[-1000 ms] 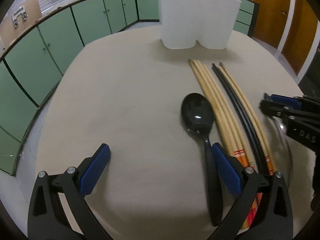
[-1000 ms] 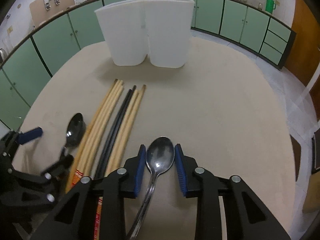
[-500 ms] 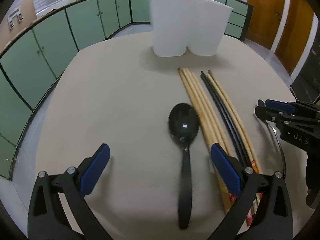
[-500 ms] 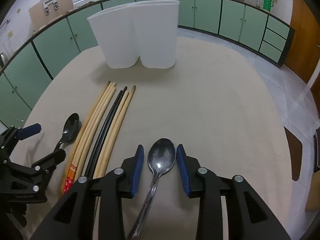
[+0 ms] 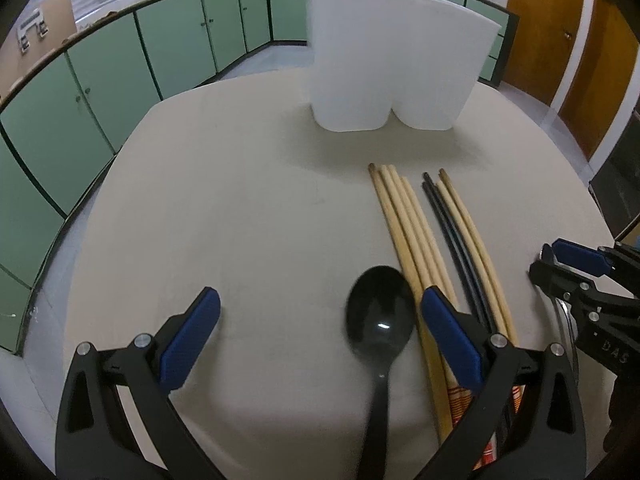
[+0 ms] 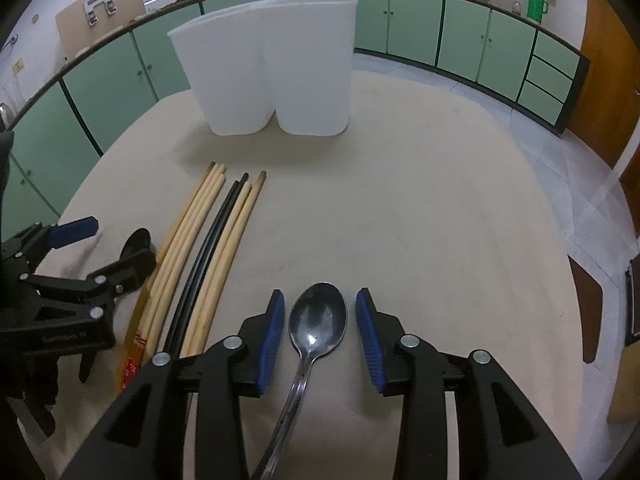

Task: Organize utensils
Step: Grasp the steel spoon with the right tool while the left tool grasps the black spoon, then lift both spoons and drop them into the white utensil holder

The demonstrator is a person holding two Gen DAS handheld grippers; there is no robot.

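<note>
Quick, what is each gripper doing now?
Left gripper: open, holding nothing.
Right gripper: open around the metal spoon, not gripping.

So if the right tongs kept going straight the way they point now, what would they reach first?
The right tongs straddle the metal spoon. Straight past its bowl the table looks bare up to the white utensil holder, probably its right compartment, though depth is uncertain.

Only legible text: partial letters "DAS" on right tongs (image 5: 576, 276) body in left wrist view; lettering on left tongs (image 6: 96, 248) body too blurred.
</note>
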